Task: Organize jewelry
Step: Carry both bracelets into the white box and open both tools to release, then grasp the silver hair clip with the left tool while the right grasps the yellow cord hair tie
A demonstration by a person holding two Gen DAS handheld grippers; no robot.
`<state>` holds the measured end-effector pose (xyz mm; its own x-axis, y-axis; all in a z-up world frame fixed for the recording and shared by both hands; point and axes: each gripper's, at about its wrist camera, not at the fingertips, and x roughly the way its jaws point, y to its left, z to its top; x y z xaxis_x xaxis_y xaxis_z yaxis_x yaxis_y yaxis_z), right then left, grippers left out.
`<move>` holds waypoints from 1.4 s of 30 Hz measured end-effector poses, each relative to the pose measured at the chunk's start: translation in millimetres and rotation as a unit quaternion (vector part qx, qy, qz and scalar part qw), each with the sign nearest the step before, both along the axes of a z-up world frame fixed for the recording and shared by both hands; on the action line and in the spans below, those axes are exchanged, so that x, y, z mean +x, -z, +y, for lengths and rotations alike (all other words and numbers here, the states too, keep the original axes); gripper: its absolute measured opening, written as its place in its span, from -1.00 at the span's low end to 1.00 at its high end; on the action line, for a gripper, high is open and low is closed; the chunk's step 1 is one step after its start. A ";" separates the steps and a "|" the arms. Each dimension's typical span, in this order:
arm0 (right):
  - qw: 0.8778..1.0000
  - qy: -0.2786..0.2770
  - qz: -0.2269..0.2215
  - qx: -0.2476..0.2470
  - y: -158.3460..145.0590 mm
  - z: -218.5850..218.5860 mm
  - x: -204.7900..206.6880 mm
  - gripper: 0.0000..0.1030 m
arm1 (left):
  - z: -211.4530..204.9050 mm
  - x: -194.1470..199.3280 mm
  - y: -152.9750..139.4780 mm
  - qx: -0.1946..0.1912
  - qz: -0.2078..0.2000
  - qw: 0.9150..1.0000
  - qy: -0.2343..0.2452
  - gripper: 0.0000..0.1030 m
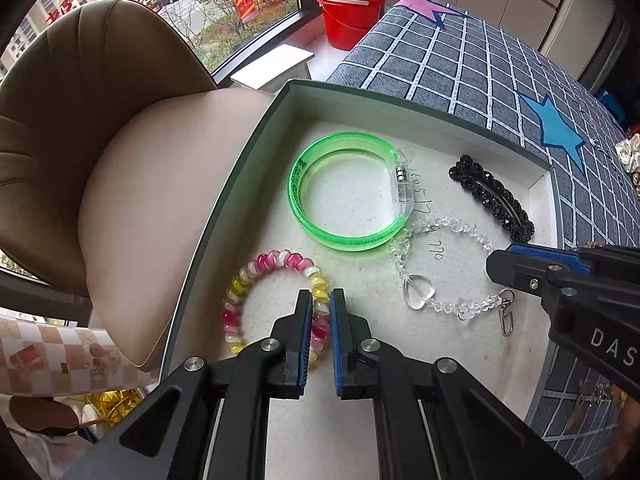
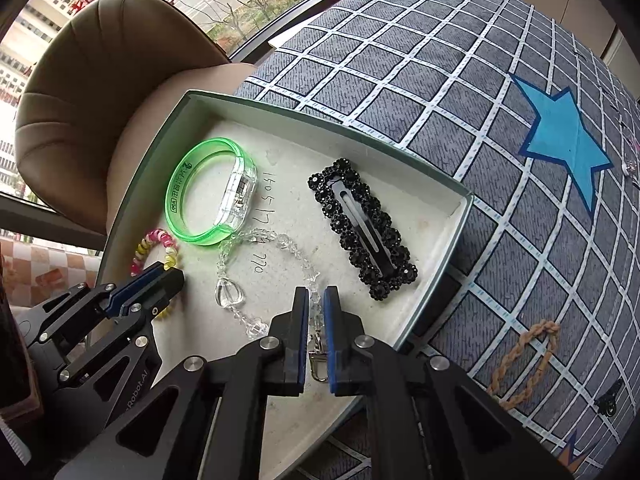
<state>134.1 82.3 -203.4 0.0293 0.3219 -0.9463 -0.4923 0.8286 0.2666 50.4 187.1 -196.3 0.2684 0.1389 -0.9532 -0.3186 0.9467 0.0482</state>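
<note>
A shallow box [image 1: 400,98] [image 2: 320,120] with a white floor holds the jewelry. A green bangle [image 1: 304,208] [image 2: 176,208] lies at its far side, and a black beaded hair clip [image 1: 492,196] [image 2: 360,236] lies to the right. My left gripper [image 1: 321,296] [image 2: 172,276] points down at the near left, shut on the right side of a pink and yellow spiral hair tie [image 1: 272,260] [image 2: 154,238]. My right gripper [image 2: 316,294] [image 1: 494,266] stands slightly open over the clasp end of a clear crystal chain [image 1: 418,298] [image 2: 230,294]. The chain lies on the floor between the pads.
The box rests on a grey checked cloth [image 1: 460,60] with blue stars. A tan braided hair tie [image 2: 524,360] lies on the cloth at the right. A brown chair [image 1: 100,120] stands left of the box. A red bucket [image 1: 348,24] sits by the window.
</note>
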 end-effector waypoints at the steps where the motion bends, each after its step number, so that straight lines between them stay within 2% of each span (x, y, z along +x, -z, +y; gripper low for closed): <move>1: 1.000 0.002 -0.001 0.005 -4.2 -2.8 -0.6 -0.57 | -0.2 -1.1 -2.0 0.002 0.000 1.000 0.000 -0.70; 2: 1.000 0.005 -0.002 0.010 -9.2 -5.0 -0.9 -0.44 | -1.0 -3.7 -5.0 0.005 0.001 1.000 0.000 -0.70; 3: 1.000 0.008 -0.003 0.017 -14.0 -7.4 0.3 -0.16 | 0.2 -5.7 -7.5 0.007 0.000 1.000 0.000 -0.70; 4: 1.000 0.011 -0.007 0.024 -19.4 -9.5 -0.1 -0.02 | 0.4 -7.2 -10.5 0.010 -0.001 1.000 0.000 -0.70; 7: 0.999 0.020 -0.016 0.042 -35.7 -17.6 -1.7 0.01 | 1.7 -8.8 -16.6 0.017 -0.003 1.000 0.002 -0.70; 10: 0.997 0.033 -0.022 0.058 -48.7 -27.0 -5.8 0.22 | 1.4 -14.4 -23.6 0.020 -0.007 1.000 -0.001 -0.70; 13: 0.996 0.046 -0.028 0.068 -59.4 -40.0 -11.3 0.30 | 1.4 -19.5 -31.8 0.021 -0.017 1.000 -0.001 -0.70; 21: 0.990 0.115 -0.029 0.075 -71.3 -105.3 -30.3 0.53 | -21.2 -20.2 -45.1 0.026 -0.015 0.999 0.035 -0.69; 22: 0.989 0.125 -0.030 0.074 -72.4 -116.3 -33.3 0.53 | -25.4 -20.4 -46.8 0.025 -0.015 0.999 0.041 -0.62; 23: 0.987 0.137 -0.030 0.073 -73.4 -127.6 -36.1 0.53 | -29.8 -19.9 -48.5 0.026 -0.015 0.998 0.047 0.34; 24: 0.986 0.150 -0.029 0.071 -73.2 -139.2 -38.2 0.56 | -35.0 -18.6 -50.0 0.027 -0.010 0.998 0.051 1.00; 27: 0.978 0.193 -0.026 0.070 -75.6 -177.5 -47.8 0.57 | -53.8 -13.3 -56.2 0.042 -0.024 0.996 0.076 1.00; 28: 0.976 0.206 -0.026 0.069 -76.0 -189.3 -51.0 0.62 | -61.1 -10.3 -57.5 0.043 -0.024 0.995 0.085 1.00; 31: 0.967 0.245 -0.025 0.069 -76.5 -225.1 -62.2 1.00 | -83.7 -2.6 -61.8 0.047 -0.027 0.992 0.115 1.00; 35: 0.955 0.290 -0.022 0.057 -71.9 -268.4 -77.9 1.00 | -121.1 3.4 -69.6 0.050 -0.035 0.987 0.152 1.00; 42: 0.933 0.359 0.003 0.021 -56.7 -334.7 -105.2 1.00 | -179.0 14.4 -65.3 0.010 -0.021 0.976 0.216 1.00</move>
<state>28.9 -252.5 -146.7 0.2474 0.2581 -0.9339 0.1874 0.9329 0.3074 64.9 8.1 -131.0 0.3442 0.0231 -0.9386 0.1077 0.9921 0.0639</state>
